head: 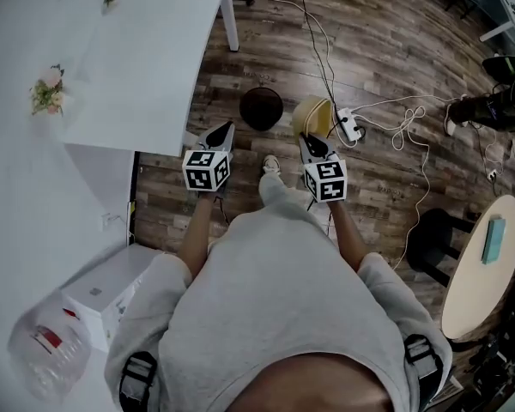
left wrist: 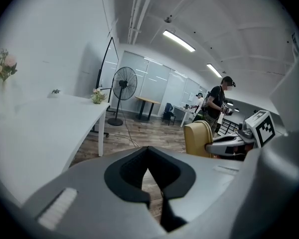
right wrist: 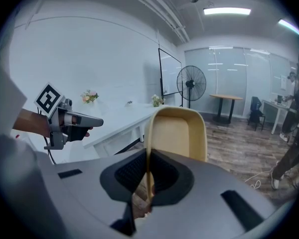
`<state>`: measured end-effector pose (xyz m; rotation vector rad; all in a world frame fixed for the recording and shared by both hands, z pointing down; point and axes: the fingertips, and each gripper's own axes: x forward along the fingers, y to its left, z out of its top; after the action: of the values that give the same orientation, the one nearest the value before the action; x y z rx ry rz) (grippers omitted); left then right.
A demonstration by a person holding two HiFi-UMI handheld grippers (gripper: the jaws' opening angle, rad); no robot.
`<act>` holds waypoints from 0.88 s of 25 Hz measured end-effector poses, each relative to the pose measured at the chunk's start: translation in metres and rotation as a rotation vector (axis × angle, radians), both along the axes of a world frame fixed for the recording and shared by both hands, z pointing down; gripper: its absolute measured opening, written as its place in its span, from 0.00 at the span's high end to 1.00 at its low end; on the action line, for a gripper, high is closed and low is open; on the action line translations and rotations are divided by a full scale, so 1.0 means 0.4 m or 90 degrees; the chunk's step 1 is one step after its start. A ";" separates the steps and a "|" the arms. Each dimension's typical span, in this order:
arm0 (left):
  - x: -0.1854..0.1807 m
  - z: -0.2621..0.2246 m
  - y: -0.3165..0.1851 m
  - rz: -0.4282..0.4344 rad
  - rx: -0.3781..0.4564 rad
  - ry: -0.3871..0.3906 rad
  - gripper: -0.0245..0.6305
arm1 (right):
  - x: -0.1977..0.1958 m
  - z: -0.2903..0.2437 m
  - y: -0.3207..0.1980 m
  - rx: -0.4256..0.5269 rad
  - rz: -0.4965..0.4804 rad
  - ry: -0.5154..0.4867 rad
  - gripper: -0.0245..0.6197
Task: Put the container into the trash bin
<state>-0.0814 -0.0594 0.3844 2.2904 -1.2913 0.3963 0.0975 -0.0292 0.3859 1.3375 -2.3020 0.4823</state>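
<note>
The pale yellow, rounded plastic container point(right wrist: 182, 133) hangs above the wooden floor point(head: 386, 50), just right of the dark round trash bin point(head: 261, 108). The right hand-held gripper point(right wrist: 148, 183) is clenched on one thin wall of it, and the left hand-held gripper point(left wrist: 154, 180), near the bin's left side, is clenched on nothing. With only the rim pinched, the container could likely swing or slip free short of the bin, or catch the bin's edge if let go off-centre.

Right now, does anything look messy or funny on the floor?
Yes. White cables lie in loose loops across the wood floor around a power strip, near the trash bin. They look easy to trip on. Also, the tan container hangs tipped on edge, pinched by one wall in the right gripper.
</note>
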 end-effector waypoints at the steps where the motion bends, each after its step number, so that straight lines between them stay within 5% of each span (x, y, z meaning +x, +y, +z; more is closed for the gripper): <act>1: 0.005 0.002 -0.023 0.000 -0.003 -0.001 0.95 | 0.004 0.001 -0.025 -0.002 -0.001 0.000 0.91; 22: 0.066 0.057 -0.378 -0.018 -0.049 -0.021 0.95 | 0.040 0.055 -0.403 -0.046 -0.032 -0.017 0.91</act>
<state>-0.0549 -0.2105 0.4071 2.2080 -1.3014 0.4674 0.1134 -0.1903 0.4078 1.2439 -2.3101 0.5650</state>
